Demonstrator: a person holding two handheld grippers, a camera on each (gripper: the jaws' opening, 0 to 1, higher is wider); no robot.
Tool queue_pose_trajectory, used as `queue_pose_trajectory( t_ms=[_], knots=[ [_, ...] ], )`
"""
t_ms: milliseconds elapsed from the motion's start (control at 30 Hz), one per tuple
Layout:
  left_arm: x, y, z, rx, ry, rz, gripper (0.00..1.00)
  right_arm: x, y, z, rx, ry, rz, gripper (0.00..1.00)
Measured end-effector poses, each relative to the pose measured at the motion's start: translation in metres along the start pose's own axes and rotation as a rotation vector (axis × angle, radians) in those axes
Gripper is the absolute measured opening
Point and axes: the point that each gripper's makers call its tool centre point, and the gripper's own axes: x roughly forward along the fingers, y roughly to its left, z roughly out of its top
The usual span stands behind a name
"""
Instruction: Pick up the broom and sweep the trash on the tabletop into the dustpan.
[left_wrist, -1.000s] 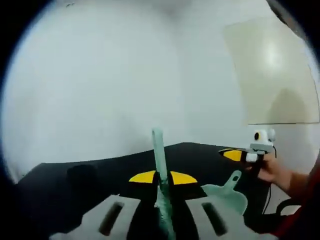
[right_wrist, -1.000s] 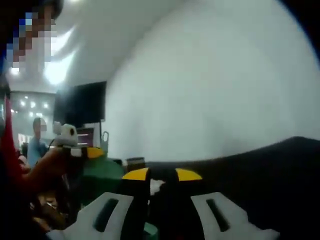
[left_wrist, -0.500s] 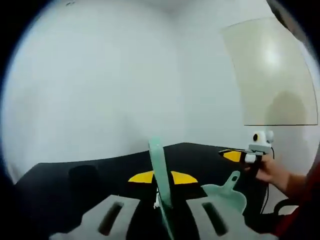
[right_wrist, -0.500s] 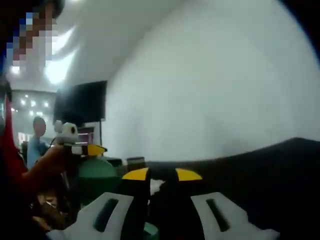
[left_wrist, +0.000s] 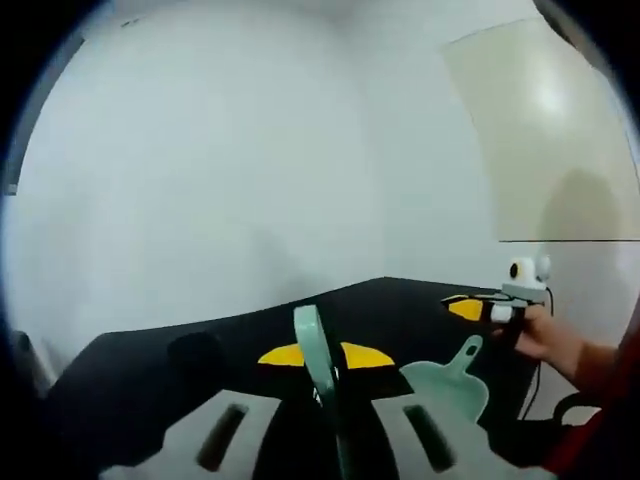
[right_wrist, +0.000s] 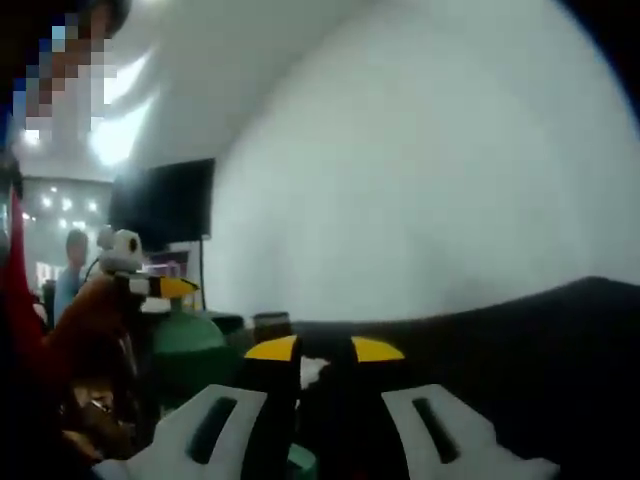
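Here, in the left gripper view, the left gripper with yellow-tipped jaws is clamped on the pale green plastic broom handle, which rises between the jaws and tilts slightly left. Just right of it, on the black tabletop, lies the pale green plastic dustpan, its short handle pointing up and away toward the far right. Farther right, a person's hand carries the right gripper, seen from the side with its yellow tip pointing left, near the dustpan's handle without touching it. A plain white wall fills the background, with a beige panel at the upper right.

The right gripper view looks along its own yellow-tipped jaws; something pale sits between them and a bit of green shows low down, but whether they grip anything I cannot tell. At its left, a hand holds the left gripper above a dark green rounded shape, with a dark screen and ceiling lights behind.
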Motion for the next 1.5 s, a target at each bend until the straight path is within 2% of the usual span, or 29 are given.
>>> queue_pose_trajectory(
  t_ms=[67,233,300,367,433,533,633,733,800,867,900,933,1033,1133,1233,1267,1300,1367,1400,1433,1500],
  knots=[
    [-0.004,-0.004,0.005,-0.019,-0.023,-0.019,0.07,0.000,0.000,0.000,0.001,-0.001,0.000,0.21],
    [-0.001,-0.008,0.002,-0.058,-0.038,-0.075,0.05,0.000,0.001,0.000,-0.002,0.000,0.002,0.21],
    [-0.003,-0.012,0.008,-0.101,-0.067,-0.109,0.04,0.000,0.001,0.001,-0.003,-0.002,0.001,0.21],
    [-0.006,-0.009,0.015,-0.080,-0.077,-0.112,0.04,-0.001,0.000,0.001,0.001,-0.005,-0.001,0.21],
    [-0.009,0.003,0.022,0.002,-0.083,-0.063,0.04,-0.001,-0.002,0.003,0.017,-0.012,-0.004,0.21],
    [-0.018,0.021,0.036,0.071,-0.099,0.008,0.04,-0.002,-0.006,0.002,0.070,-0.008,-0.016,0.21],
    [-0.023,0.034,0.040,0.091,-0.109,0.037,0.04,-0.004,-0.006,0.002,0.330,0.020,0.017,0.21],
    [-0.028,0.048,0.037,0.106,-0.118,0.057,0.04,-0.013,-0.011,0.005,0.450,0.033,-0.014,0.21],
    [-0.029,0.055,0.034,0.114,-0.124,0.069,0.04,-0.026,-0.018,0.000,0.538,0.091,-0.095,0.22],
    [-0.029,0.059,0.034,0.126,-0.136,0.082,0.04,-0.041,-0.020,-0.005,0.628,0.109,-0.190,0.23],
    [-0.029,0.061,0.034,0.136,-0.143,0.088,0.04,-0.050,-0.023,-0.007,0.671,0.093,-0.252,0.24],
    [-0.030,0.062,0.036,0.151,-0.156,0.098,0.04,-0.055,-0.025,-0.009,0.689,0.079,-0.283,0.25],
    [-0.034,0.066,0.041,0.201,-0.188,0.139,0.04,-0.071,-0.012,-0.022,0.868,0.048,-0.309,0.28],
    [-0.034,0.067,0.042,0.228,-0.196,0.158,0.04,-0.071,0.010,-0.034,0.944,0.094,-0.281,0.32],
    [-0.031,0.064,0.042,0.231,-0.198,0.143,0.04,-0.067,0.011,-0.047,0.961,0.134,-0.294,0.32],
    [-0.031,0.062,0.041,0.227,-0.201,0.136,0.04,-0.062,0.018,-0.051,1.033,0.153,-0.265,0.32],
    [-0.030,0.061,0.041,0.228,-0.202,0.133,0.04,-0.057,0.024,-0.053,1.063,0.166,-0.245,0.32],
    [-0.029,0.057,0.039,0.245,-0.198,0.131,0.04,-0.046,0.033,-0.061,1.045,0.193,-0.239,0.33],
    [-0.029,0.057,0.038,0.257,-0.196,0.133,0.04,-0.042,0.039,-0.067,1.080,0.213,-0.239,0.34],
    [-0.029,0.055,0.038,0.263,-0.196,0.134,0.04,-0.038,0.038,-0.070,1.130,0.193,-0.268,0.34],
    [-0.030,0.054,0.040,0.252,-0.219,0.127,0.04,-0.029,0.037,-0.072,1.119,0.186,-0.284,0.31]
  ],
)
